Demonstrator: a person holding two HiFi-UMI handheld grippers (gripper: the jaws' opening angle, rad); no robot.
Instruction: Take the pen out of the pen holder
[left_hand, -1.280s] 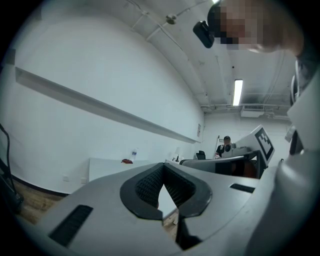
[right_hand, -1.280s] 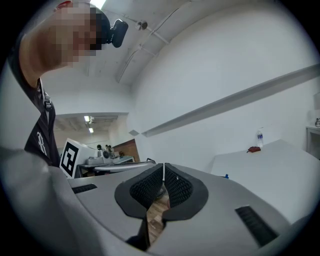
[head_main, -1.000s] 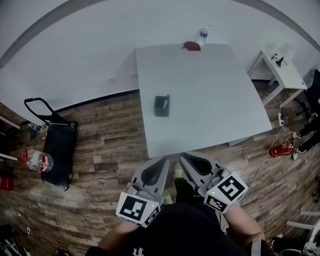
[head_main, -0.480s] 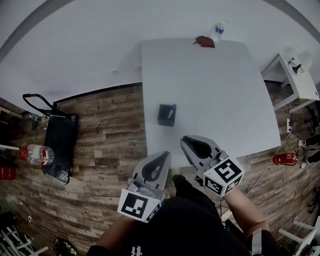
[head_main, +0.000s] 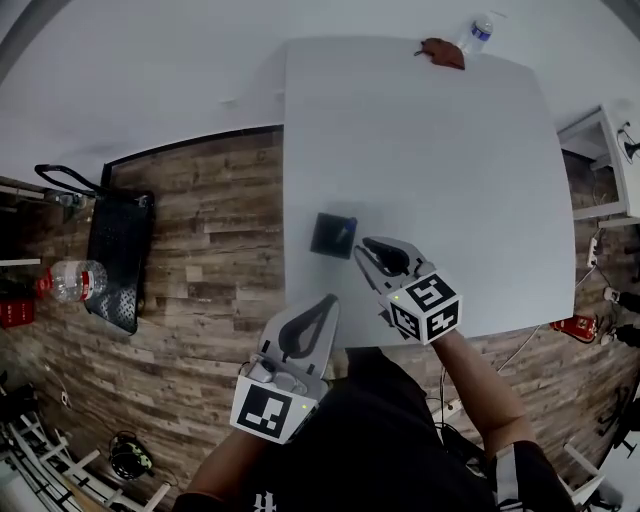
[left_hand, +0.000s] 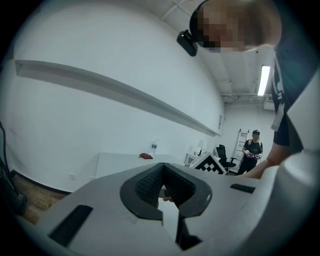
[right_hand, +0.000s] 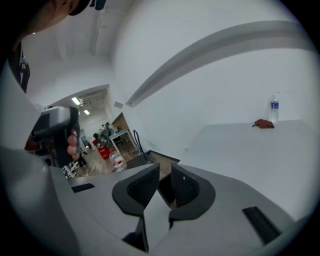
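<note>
A small dark square pen holder (head_main: 331, 235) stands near the left front edge of the white table (head_main: 450, 180), with a pale pen (head_main: 343, 235) sticking up inside it. My right gripper (head_main: 361, 252) is over the table, its tips just right of the holder, and its jaws stand a narrow gap apart with nothing between them. In the right gripper view (right_hand: 165, 168) a dark shape shows through that gap. My left gripper (head_main: 326, 304) hangs off the table's front edge over the floor. In the left gripper view (left_hand: 161, 166) its jaws meet, empty.
A water bottle (head_main: 480, 30) and a red-brown object (head_main: 441, 52) sit at the table's far edge. A black cart (head_main: 118, 262) and a large water jug (head_main: 70, 282) stand on the wood floor to the left. A white side table (head_main: 610, 160) is at the right.
The view has closed in on the table. My right gripper has reached forward over the table to beside the pen holder. The left gripper has stayed low by the table edge.
</note>
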